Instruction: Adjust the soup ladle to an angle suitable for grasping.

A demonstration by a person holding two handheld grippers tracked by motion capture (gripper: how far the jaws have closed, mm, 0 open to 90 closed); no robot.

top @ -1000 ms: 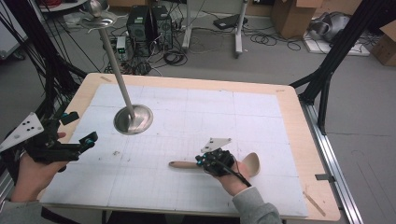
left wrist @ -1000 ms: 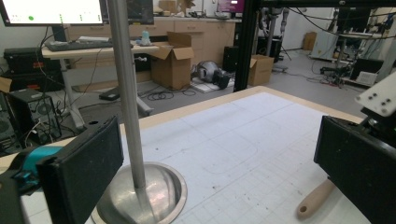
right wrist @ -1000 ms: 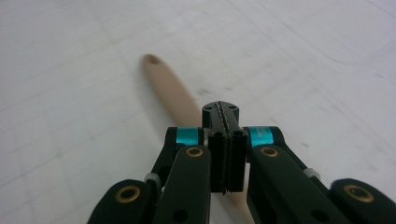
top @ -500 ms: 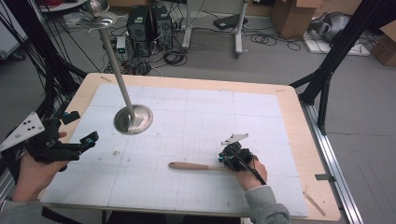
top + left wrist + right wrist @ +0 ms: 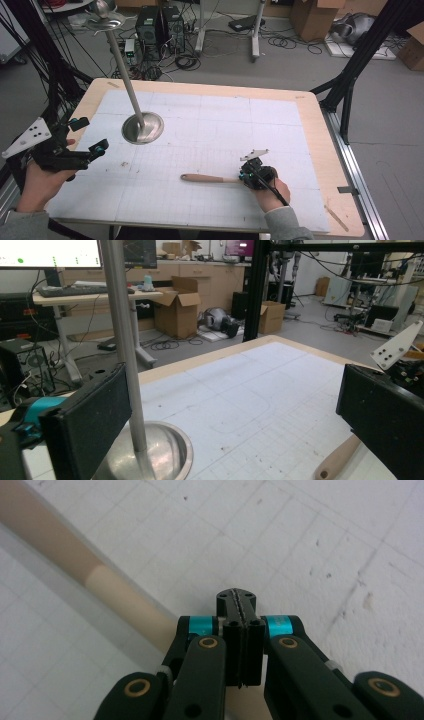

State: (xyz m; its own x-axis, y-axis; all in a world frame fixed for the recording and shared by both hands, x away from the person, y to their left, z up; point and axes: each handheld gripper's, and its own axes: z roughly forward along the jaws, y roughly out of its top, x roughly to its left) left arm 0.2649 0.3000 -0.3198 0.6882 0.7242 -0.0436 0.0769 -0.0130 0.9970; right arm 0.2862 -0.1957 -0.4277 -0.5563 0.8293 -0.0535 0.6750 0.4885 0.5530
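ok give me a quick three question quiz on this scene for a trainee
1. True or false: the left tongs stand open.
2. What lies on the table right under the right tongs?
A. a knife
B. a wooden spoon
C. a cup
3. Fill in: the jaws of the right tongs are ___ (open or shut).

Key: 1 true; 2 B; 3 shut, with the jaws pressed together above the spoon's handle.
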